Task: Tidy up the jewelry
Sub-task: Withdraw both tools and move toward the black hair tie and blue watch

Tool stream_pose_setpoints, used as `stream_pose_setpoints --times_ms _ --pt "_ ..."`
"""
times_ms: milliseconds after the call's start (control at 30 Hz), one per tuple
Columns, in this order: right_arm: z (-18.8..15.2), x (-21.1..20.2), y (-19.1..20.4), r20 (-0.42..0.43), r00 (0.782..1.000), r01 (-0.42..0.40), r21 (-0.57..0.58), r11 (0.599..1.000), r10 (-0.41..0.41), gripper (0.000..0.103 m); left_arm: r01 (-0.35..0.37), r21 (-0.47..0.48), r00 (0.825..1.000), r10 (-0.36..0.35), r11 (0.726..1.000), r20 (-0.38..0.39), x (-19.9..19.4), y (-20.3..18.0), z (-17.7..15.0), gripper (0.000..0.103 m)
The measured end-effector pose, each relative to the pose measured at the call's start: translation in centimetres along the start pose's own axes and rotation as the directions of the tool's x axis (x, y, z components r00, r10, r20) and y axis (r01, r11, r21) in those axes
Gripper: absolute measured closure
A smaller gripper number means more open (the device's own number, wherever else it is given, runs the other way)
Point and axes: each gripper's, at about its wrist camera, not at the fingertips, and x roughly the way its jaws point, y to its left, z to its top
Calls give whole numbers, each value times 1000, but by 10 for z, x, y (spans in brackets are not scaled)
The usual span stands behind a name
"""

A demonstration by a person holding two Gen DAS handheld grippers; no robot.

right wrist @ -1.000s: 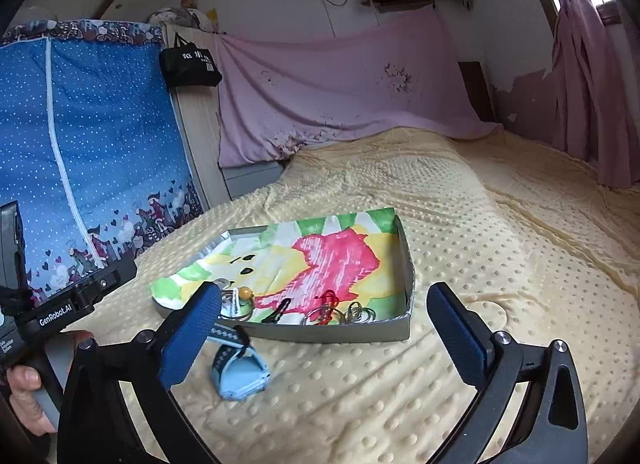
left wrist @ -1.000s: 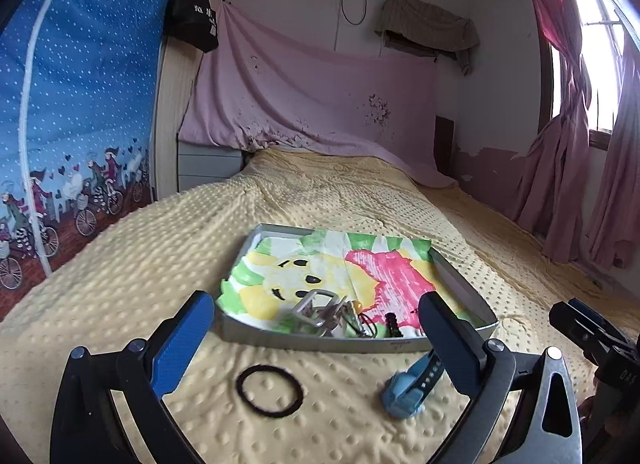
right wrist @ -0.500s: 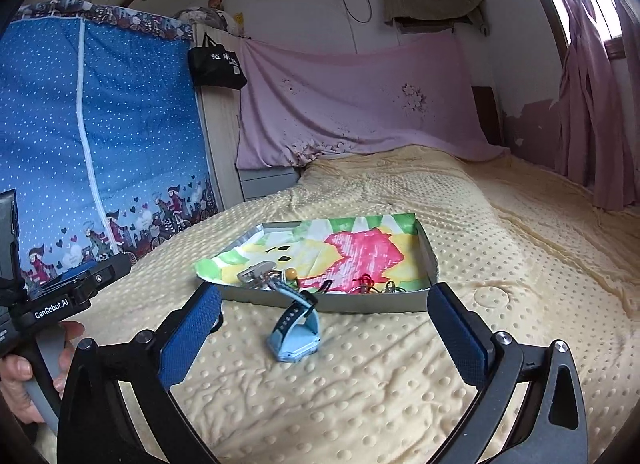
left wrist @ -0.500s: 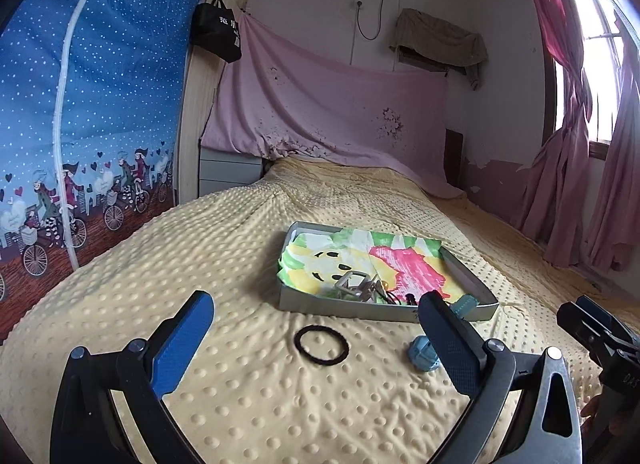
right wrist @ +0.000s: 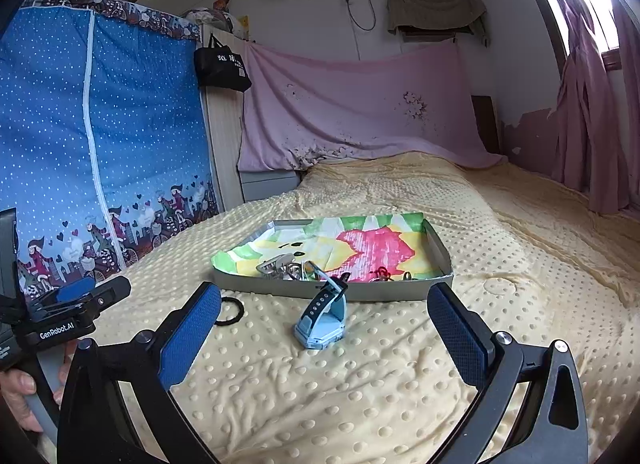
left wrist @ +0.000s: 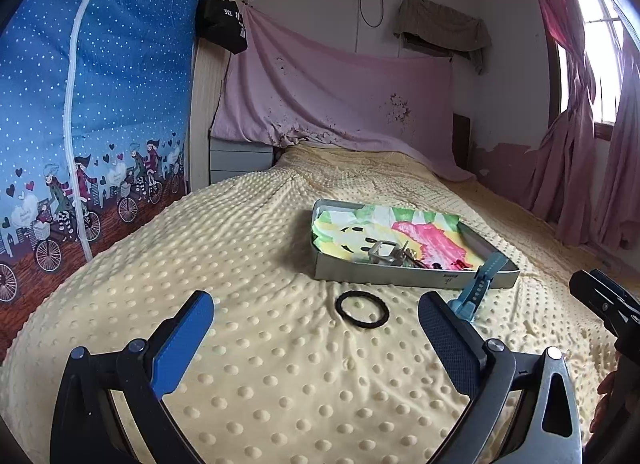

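Risk: both grippers, left gripper (left wrist: 316,328) and right gripper (right wrist: 324,326), gape empty; the soft blanket (right wrist: 400,376) may swallow the thin hair tie (left wrist: 362,309) near the tray (right wrist: 336,291), or tip the blue watch (right wrist: 323,322).

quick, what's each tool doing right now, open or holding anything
Left tool: open, holding nothing, above the blanket.
Right tool: open, holding nothing, with the blue watch lying on the blanket ahead of it.
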Motion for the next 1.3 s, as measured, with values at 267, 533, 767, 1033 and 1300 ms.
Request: stream_pose_setpoints --times_ms 267,533,767,1033,1300 --pt "-3 21 9 -22 1000 6 -9 1000 -6 2 -14 -20 1000 14 1000 2 14 9 2 0" --pt "1 47 12 -44 999 16 -36 999 -18 2 -28 -29 999 27 999 -20 38 10 4 0" --pt "-3 73 6 -82 996 23 -31 999 -26 2 -24 1 998 24 1000 -58 62 6 6 0" --pt "-10 96 0 -111 994 11 -14 1000 -12 1 12 27 996 -9 1000 -92 82 0 3 0" --pt "-18 121 -5 -160 987 -10 3 1000 11 2 38 42 988 -31 998 -149 102 -8 -3 0"
